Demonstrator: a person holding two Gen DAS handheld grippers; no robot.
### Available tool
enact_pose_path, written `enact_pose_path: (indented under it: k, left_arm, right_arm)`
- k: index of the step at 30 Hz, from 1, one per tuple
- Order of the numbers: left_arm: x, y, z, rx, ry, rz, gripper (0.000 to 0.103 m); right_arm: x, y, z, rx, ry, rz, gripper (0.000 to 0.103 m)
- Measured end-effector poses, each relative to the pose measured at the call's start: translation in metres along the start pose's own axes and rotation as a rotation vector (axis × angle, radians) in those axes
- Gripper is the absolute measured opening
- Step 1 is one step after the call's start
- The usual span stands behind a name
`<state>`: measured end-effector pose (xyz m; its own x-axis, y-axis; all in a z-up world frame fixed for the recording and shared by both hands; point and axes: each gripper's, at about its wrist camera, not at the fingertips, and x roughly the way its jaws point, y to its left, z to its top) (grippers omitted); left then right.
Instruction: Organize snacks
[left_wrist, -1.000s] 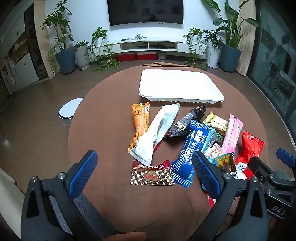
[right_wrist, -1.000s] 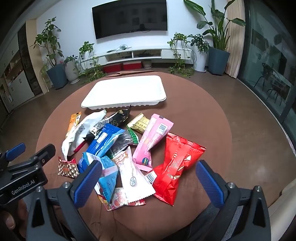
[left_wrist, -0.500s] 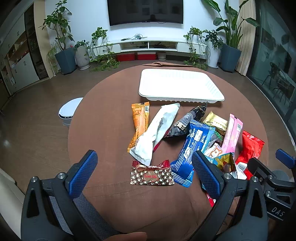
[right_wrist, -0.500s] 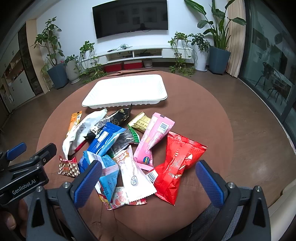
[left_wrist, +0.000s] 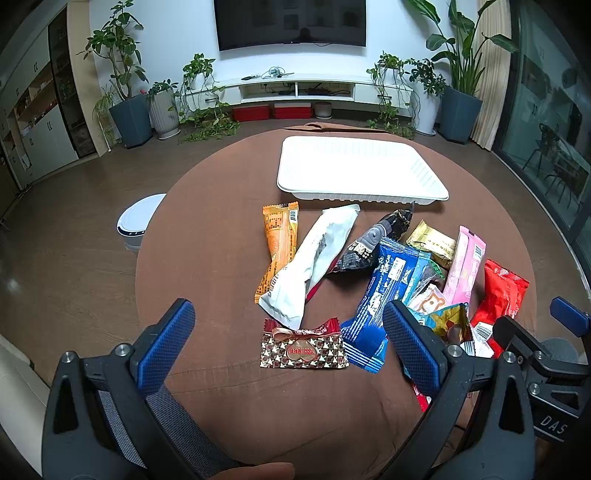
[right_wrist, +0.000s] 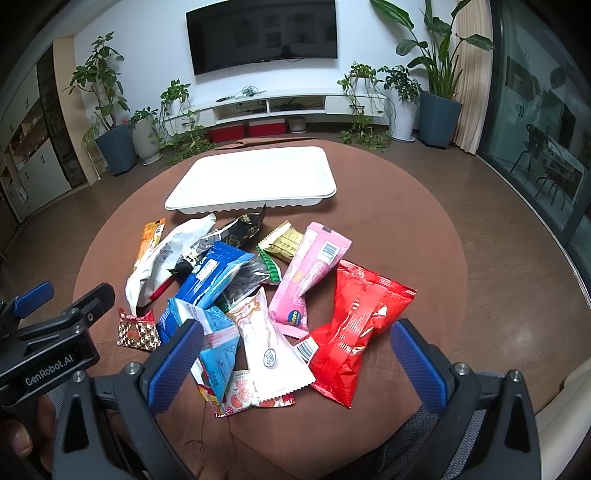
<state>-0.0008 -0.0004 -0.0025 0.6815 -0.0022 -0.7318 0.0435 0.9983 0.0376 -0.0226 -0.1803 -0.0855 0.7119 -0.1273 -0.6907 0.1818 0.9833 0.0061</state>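
Observation:
A white tray (left_wrist: 362, 171) (right_wrist: 255, 181) lies empty at the far side of a round brown table (left_wrist: 207, 229). Several snack packets lie in front of it: an orange bar (left_wrist: 279, 243), a white pack (left_wrist: 314, 262), a blue pack (left_wrist: 384, 291), a pink pack (right_wrist: 310, 277), a red bag (right_wrist: 354, 328) and a brown patterned candy (left_wrist: 303, 349). My left gripper (left_wrist: 288, 332) is open above the brown candy. My right gripper (right_wrist: 295, 354) is open above the near packets, between a white-and-blue pack (right_wrist: 214, 343) and the red bag.
A white round robot vacuum (left_wrist: 138, 221) sits on the floor left of the table. A TV stand (left_wrist: 295, 88) and potted plants (left_wrist: 125, 107) line the back wall. A glass door (right_wrist: 546, 129) is on the right.
Both grippers have crept slightly forward toward the packets. Nothing was picked up or moved.

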Motion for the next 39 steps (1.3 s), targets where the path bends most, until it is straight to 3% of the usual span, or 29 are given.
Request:
enact_pose_path:
  k: [39]
  left_arm:
    - [0.0028,-0.0008,-0.0027,0.000,0.002,0.002,0.103]
  right_arm:
    - [-0.0004,-0.0003,0.0024,0.001,0.007,0.002,0.103]
